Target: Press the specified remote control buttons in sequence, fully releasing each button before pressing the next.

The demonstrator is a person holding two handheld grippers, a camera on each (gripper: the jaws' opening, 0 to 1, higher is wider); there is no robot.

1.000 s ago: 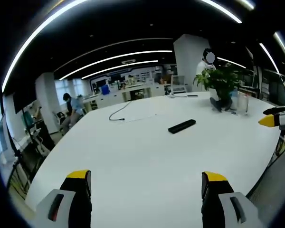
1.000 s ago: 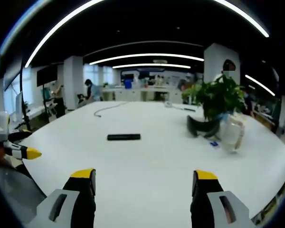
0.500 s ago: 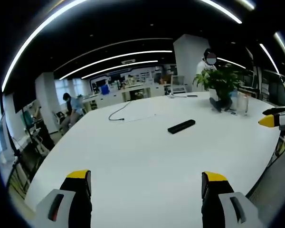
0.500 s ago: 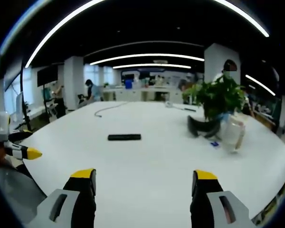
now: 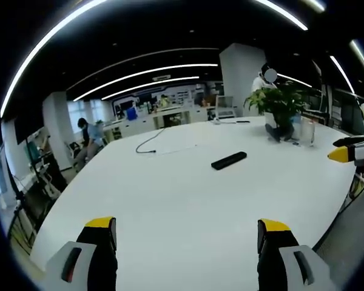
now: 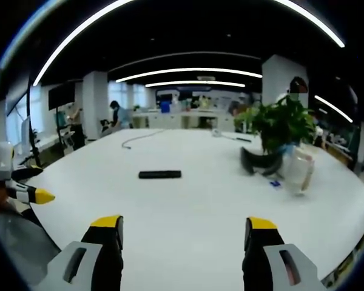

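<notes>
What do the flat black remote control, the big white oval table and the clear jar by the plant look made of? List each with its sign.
Flat black remote control: likely matt plastic, dull and glare-free.
Big white oval table: smooth white laminate or painted board, seemingly; even sheen, no grain.
Clear jar: glass or clear plastic; see-through, too blurred to settle.

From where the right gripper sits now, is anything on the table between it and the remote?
Nothing visible is. In the right gripper view, bare white table runs from the open right gripper to the black remote. The potted plant and clear jar stand off to the right, clear of that path.
</notes>
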